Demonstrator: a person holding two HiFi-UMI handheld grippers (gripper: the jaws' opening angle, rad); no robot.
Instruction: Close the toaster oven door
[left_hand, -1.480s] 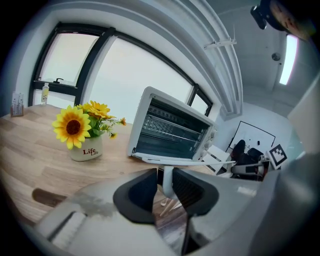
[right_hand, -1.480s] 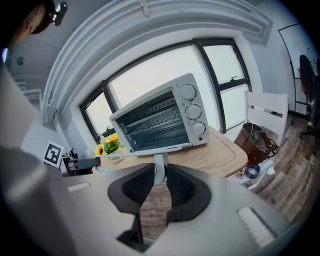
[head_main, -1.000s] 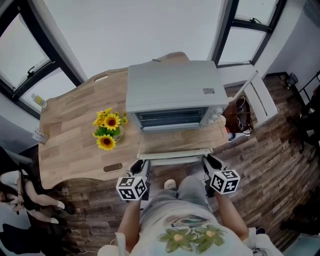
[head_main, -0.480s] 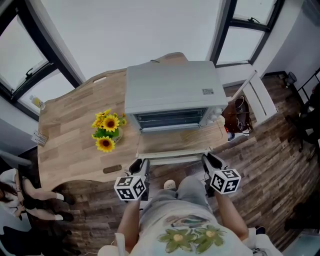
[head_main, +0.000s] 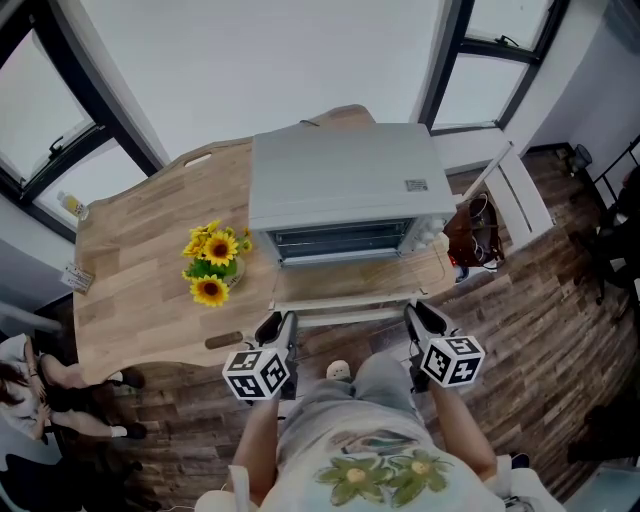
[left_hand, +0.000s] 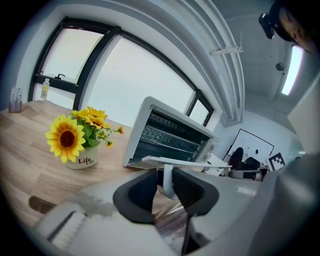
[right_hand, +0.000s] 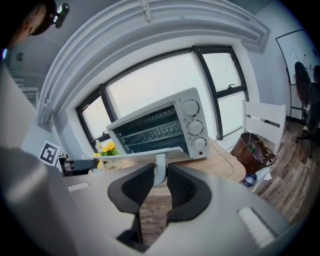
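A pale wooden table (head_main: 140, 260) is set against a white wall between dark-framed windows, over a dark plank floor. In the head view, the toaster oven (head_main: 345, 180) is seen at the middle of the table, with its door (head_main: 345, 283) dropped open and lying roughly flat toward the person. The white handle (head_main: 345, 316) runs along the door's near edge. A pot of sunflowers (head_main: 212, 262) is placed just left of the oven. A white chair (head_main: 520, 195) and a brown bag (head_main: 472, 235) are found off the table's right end. The left gripper (head_main: 280, 322) is held at the handle's left end and the right gripper (head_main: 420, 315) at its right end. In the left gripper view, the dark jaws are seen drawn narrow on a white upright part of the handle, which sits between them. The door is shown edge-on just above, with the oven's rack visible in the open cavity behind. In the right gripper view, the jaws are likewise closed narrowly on a white upright part of the handle. Three knobs (right_hand: 192, 125) are seen down the oven's right front.
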